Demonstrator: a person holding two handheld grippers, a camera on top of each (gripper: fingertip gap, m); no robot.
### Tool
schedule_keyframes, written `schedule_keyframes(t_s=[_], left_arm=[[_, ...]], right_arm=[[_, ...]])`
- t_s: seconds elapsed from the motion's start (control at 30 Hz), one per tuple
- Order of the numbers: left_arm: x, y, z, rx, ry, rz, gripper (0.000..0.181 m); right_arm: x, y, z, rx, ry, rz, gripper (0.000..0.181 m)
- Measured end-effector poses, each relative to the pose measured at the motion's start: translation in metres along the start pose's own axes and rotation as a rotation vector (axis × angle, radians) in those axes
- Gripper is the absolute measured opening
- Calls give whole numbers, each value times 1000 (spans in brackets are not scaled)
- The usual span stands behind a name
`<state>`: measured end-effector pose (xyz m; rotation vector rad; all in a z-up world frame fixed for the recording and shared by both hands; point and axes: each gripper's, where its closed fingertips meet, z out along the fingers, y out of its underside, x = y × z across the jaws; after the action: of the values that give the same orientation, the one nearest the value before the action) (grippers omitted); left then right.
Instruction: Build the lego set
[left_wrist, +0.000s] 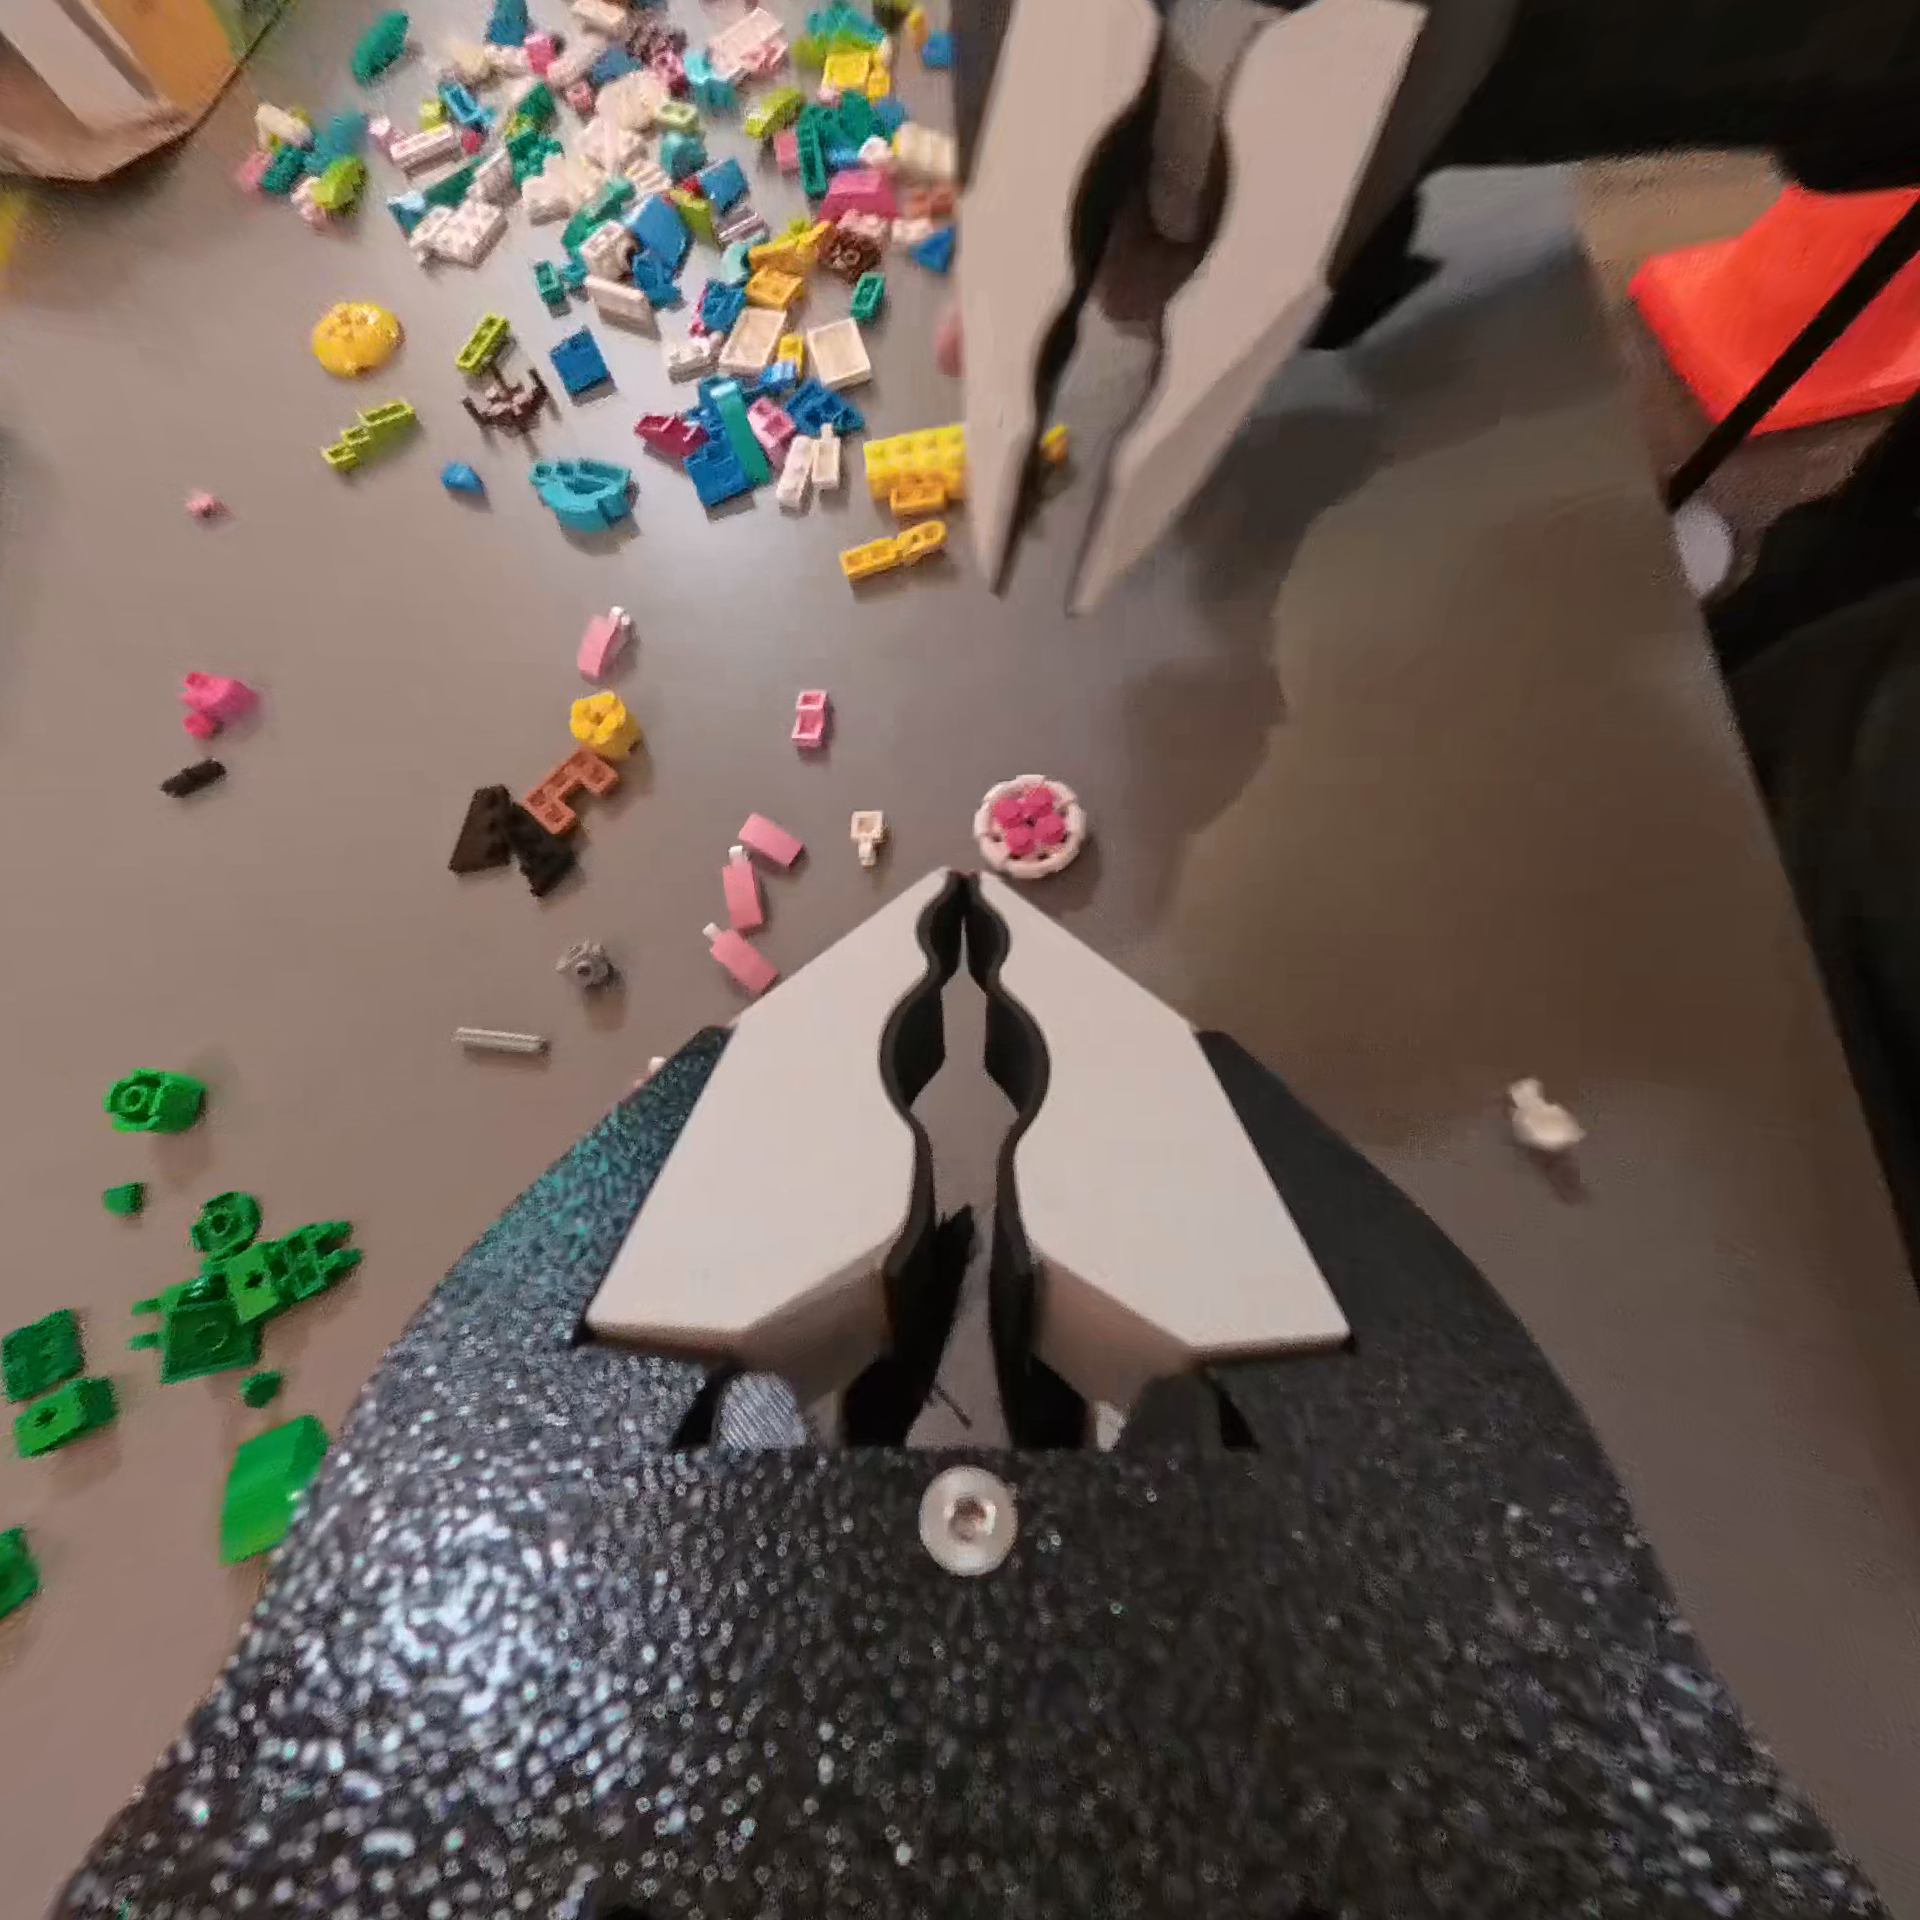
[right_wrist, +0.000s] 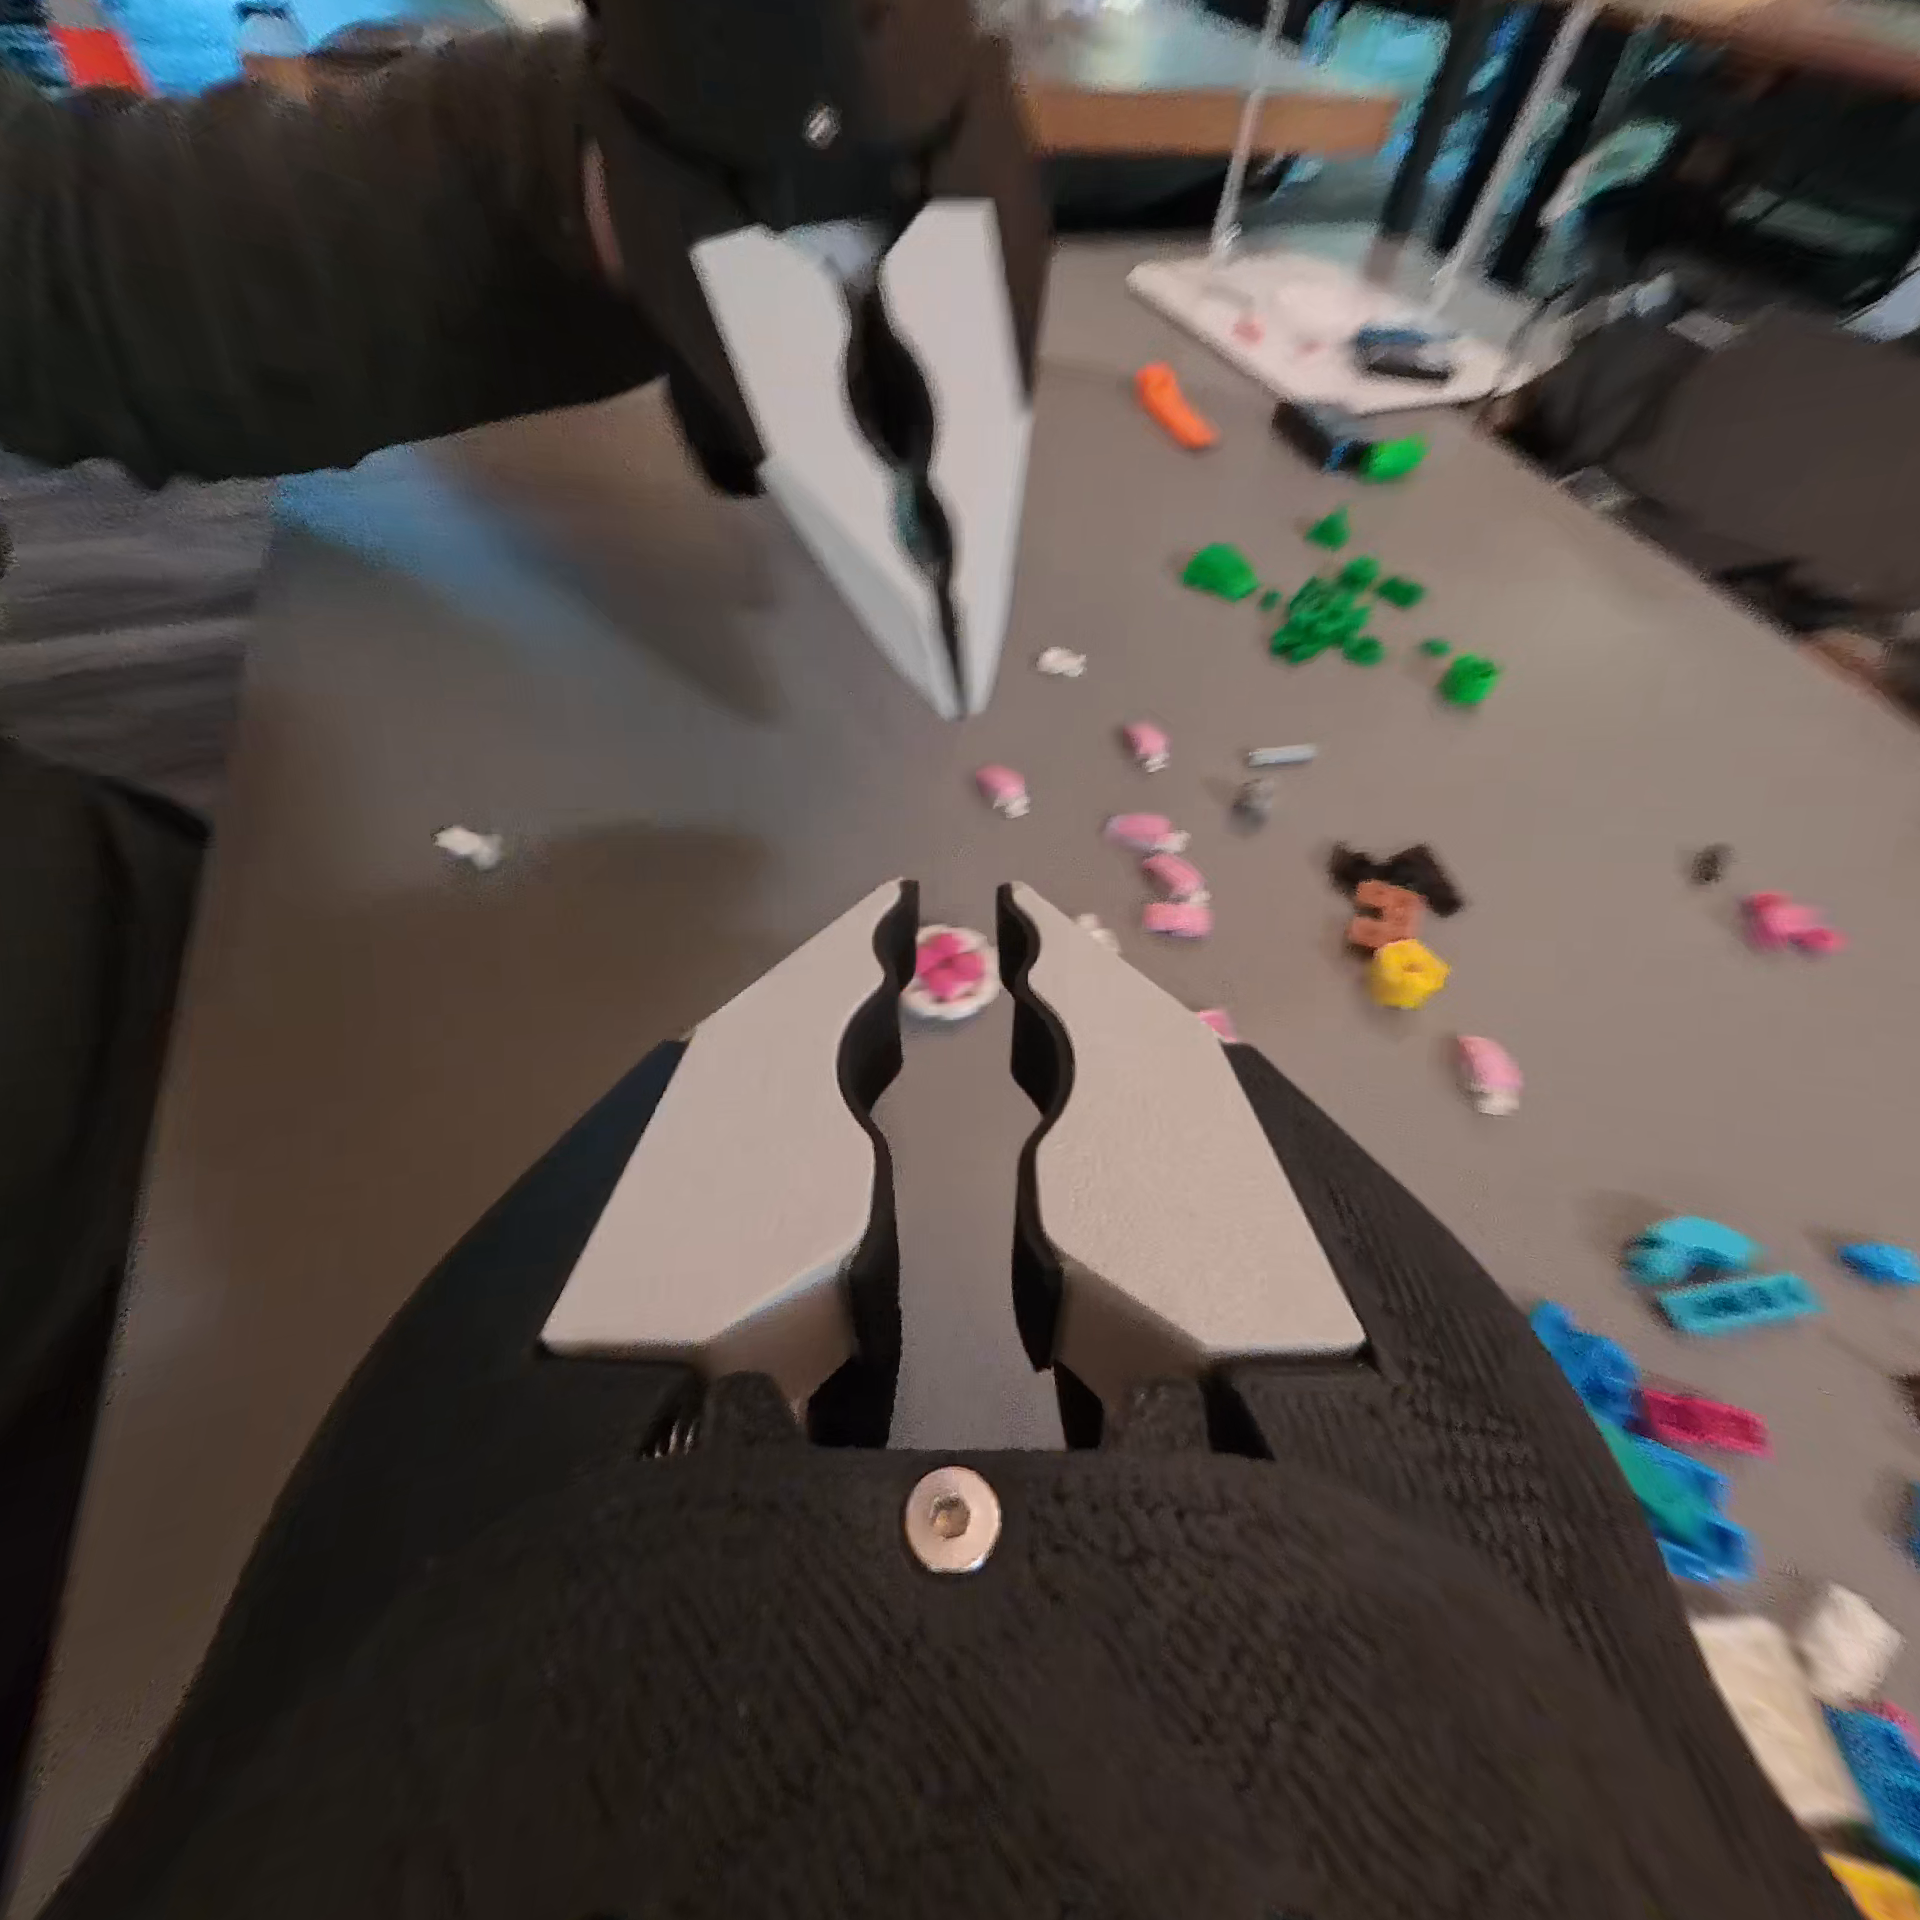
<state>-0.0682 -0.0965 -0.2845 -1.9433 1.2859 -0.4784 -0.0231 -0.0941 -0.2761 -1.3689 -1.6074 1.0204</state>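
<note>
Left tool (left_wrist: 964, 881): tips together, holds nothing.
Right tool (right_wrist: 956, 888): slightly apart, empty, above pink-white round piece (right_wrist: 948, 975).
Counter (left_wrist: 1351, 831): loose bricks scattered.

The premises appeared to be an office or lab workspace. A plain grey worktop (right_wrist: 540, 1039) carried loose toy bricks (left_wrist: 665, 208) sorted partly by colour, with a green group (right_wrist: 1330, 613) set apart. Beyond its far edge in the right wrist view stood a white board on the floor (right_wrist: 1309, 312), upright white stands (right_wrist: 1247, 135), dark chairs (right_wrist: 1766, 436) and a wooden-edged table (right_wrist: 1195, 114). A cardboard box (left_wrist: 94, 94) sat at the far left of the left wrist view.
</note>
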Motion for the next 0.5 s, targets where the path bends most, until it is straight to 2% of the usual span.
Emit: schedule_keyframes(t_s=[0.13,0.33,0.5], left_arm=[[0,-5,-12,36,-72,-12,0],[22,7,-46,114,-203,-116,0],[56,24,-70,154,-216,-198,0]], right_arm=[[-56,6,21,-100,-216,84,26],[-136,5,54,-169,-359,-90,28],[-163,17,67,-231,-446,-198,25]])
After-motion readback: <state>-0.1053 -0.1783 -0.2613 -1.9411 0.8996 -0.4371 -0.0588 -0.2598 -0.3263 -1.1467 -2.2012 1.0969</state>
